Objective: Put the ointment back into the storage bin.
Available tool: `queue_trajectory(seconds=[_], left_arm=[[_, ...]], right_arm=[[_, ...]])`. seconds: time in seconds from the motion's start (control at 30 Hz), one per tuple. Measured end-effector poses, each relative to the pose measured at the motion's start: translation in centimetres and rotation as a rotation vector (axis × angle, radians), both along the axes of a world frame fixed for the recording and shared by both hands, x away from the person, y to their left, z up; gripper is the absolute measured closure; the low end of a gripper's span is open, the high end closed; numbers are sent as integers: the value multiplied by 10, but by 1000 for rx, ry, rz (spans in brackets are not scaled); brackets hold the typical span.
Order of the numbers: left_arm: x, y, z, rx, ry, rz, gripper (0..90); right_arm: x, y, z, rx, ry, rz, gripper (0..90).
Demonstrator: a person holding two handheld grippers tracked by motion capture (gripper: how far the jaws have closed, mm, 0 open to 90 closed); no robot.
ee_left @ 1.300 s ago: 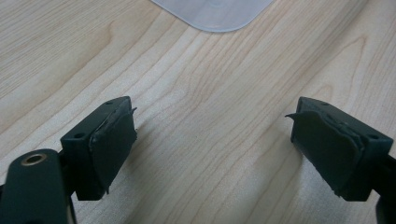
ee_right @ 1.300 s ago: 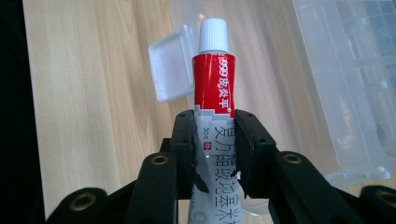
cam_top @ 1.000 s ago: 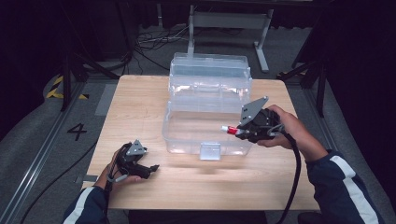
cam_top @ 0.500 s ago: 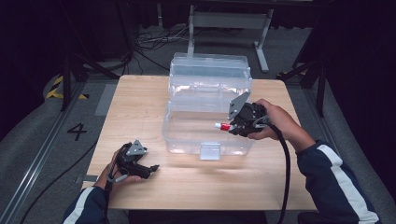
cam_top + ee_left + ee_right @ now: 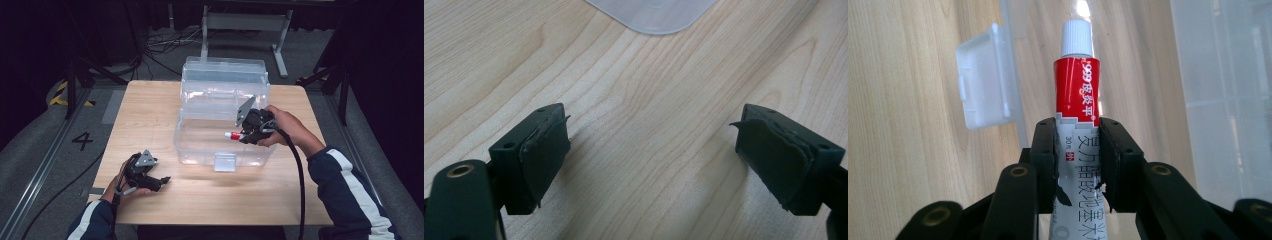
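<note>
The right hand (image 5: 287, 131) reaches in from the right side of the table, forearm in a dark sleeve with a white stripe, and holds the right gripper (image 5: 243, 136) level over the front right part of the clear plastic storage box (image 5: 200, 145), its jaws pointing toward the box's middle. Those jaws are clamped on a tube of ointment (image 5: 1077, 131), gripping its white lower body from both sides while the red upper band and white screw cap stick out past the fingertips; the tube hangs above the open box, not resting on anything. The box's lid (image 5: 225, 75) stands tilted up behind it, a white latch (image 5: 984, 81) hangs at the front wall, and nothing shows inside. The left hand (image 5: 131, 181) rests near the front left corner of the wooden table (image 5: 150, 107), its left gripper (image 5: 651, 165) spread wide over bare wood, grasping nothing
</note>
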State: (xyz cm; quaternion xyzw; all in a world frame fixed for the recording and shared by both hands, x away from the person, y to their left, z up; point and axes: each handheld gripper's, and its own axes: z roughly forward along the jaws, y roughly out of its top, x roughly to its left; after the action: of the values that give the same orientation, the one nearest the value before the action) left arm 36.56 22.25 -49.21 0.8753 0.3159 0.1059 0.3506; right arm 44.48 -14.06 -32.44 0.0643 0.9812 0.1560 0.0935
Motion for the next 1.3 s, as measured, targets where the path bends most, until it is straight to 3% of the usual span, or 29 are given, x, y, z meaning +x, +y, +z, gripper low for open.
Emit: queue_trajectory(seconds=[0.27,0.93,1.17,1.3], left_arm=[[0,0,0,-1,0,2,139],[0,0,0,-1,0,1,139],[0,0,0,-1,0,1,139],[0,0,0,-1,0,0,139]], right_arm=[[15,2,-15,-29,24,-10,710],[27,6,-50,-90,100,-7,709],[30,3,-54,-66,119,-16,709],[32,0,-52,-65,99,-19,709]])
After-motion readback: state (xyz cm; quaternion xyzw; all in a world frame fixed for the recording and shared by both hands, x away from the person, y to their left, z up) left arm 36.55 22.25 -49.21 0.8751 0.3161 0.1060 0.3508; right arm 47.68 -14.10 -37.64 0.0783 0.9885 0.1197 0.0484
